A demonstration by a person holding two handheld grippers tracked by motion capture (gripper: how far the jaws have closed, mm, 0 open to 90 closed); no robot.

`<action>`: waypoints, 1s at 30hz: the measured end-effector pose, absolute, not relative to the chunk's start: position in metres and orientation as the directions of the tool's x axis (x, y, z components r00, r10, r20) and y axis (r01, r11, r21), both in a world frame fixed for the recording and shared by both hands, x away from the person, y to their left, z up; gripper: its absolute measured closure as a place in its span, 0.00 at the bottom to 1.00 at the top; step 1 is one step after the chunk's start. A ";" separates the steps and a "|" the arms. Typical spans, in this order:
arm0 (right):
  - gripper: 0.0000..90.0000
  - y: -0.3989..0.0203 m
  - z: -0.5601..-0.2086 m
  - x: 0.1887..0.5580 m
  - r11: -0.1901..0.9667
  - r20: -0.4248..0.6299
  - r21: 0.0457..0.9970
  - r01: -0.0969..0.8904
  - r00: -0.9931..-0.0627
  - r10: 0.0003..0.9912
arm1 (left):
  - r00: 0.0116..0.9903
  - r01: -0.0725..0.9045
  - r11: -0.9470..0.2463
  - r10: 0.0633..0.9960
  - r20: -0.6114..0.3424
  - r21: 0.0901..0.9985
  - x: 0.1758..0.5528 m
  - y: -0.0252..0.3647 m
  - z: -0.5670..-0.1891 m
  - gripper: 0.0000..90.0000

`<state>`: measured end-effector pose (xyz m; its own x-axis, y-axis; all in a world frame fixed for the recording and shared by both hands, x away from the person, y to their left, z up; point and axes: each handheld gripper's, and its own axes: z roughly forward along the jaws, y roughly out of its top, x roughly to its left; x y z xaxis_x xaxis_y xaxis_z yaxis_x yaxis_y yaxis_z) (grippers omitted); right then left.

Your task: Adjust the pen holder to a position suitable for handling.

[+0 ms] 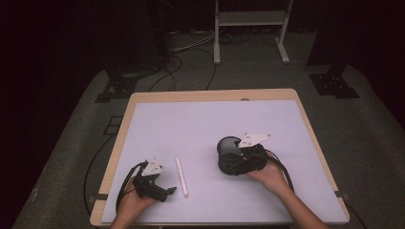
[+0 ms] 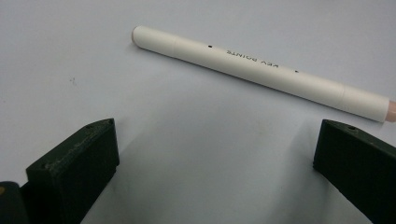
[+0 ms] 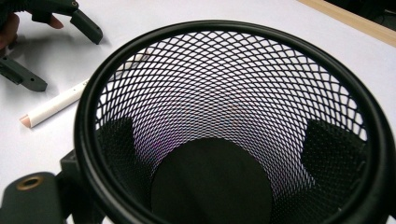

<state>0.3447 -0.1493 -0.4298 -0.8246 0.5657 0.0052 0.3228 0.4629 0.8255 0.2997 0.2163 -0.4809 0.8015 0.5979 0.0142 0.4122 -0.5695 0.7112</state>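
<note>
A white pen (image 1: 181, 176) lies on the tabletop (image 1: 200, 124), just beyond the left gripper (image 1: 168, 192), jaws open. The right gripper (image 1: 229, 164), jaws clamped around a black mesh cup (image 1: 228, 151), stands right of it.

High view looks down from above; gripper views sit close, sharing the white pen (image 2: 261, 72).

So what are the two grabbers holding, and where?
The right gripper clamps the black mesh cup around its lower sides. The left gripper is open and holds nothing; the white pen lies beyond it.
</note>
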 end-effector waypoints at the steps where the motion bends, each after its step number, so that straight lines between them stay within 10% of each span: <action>1: 0.10 -0.148 -0.430 0.345 0.463 0.005 0.826 0.322 -0.825 0.565 | 0.802 0.412 -0.570 0.598 0.014 0.711 0.300 0.216 -0.481 0.00; 30: 0.10 -0.117 -0.440 0.365 0.473 0.019 0.818 0.329 -0.836 0.549 | 0.802 0.412 -0.570 0.597 0.014 0.711 0.300 0.216 -0.481 0.00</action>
